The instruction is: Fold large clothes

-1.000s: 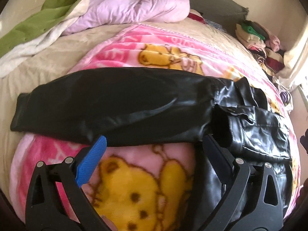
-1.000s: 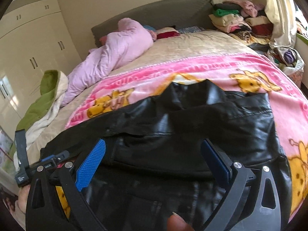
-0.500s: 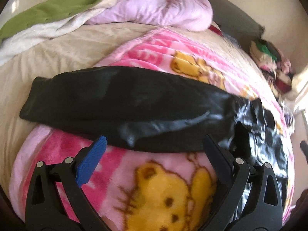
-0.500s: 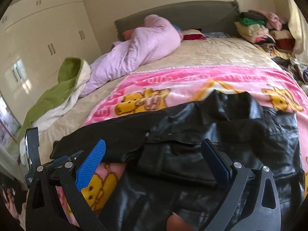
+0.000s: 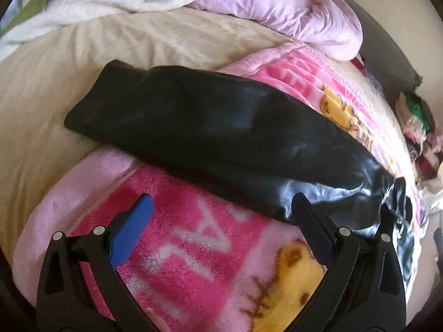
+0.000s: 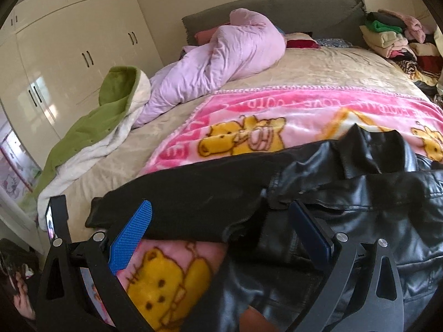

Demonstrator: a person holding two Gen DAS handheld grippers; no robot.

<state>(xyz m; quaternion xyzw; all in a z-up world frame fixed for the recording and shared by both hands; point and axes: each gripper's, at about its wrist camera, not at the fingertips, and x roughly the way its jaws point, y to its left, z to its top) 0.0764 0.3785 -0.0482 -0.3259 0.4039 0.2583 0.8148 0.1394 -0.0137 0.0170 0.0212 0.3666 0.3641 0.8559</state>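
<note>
A black leather jacket (image 6: 346, 215) lies spread on the pink cartoon blanket (image 6: 277, 110) at the near end of the bed (image 6: 318, 69), its body bunched to the right and one long sleeve (image 5: 193, 127) stretched out flat to the left, the cuff reaching off the blanket onto the beige cover. The step in hand looks like the sleeve fold — the sleeve is laid out straight but not yet brought in over the body. The left gripper (image 5: 221, 218) hangs over the blanket just short of the sleeve's near edge, its jaws spread wide and pinching nothing. The right gripper (image 6: 221, 218) hovers above the place where sleeve meets shoulder, jaws likewise spread and empty. The next move probably calls for the left tongs to go toward the cuff end, close on it, and carry it across onto the jacket's body, while the right ones steady the shoulder so the slick leather does not slide. No boxes or baskets show; the only store of things is a pile of folded clothes (image 6: 393, 38) by the headboard, well apart from the jacket.
</note>
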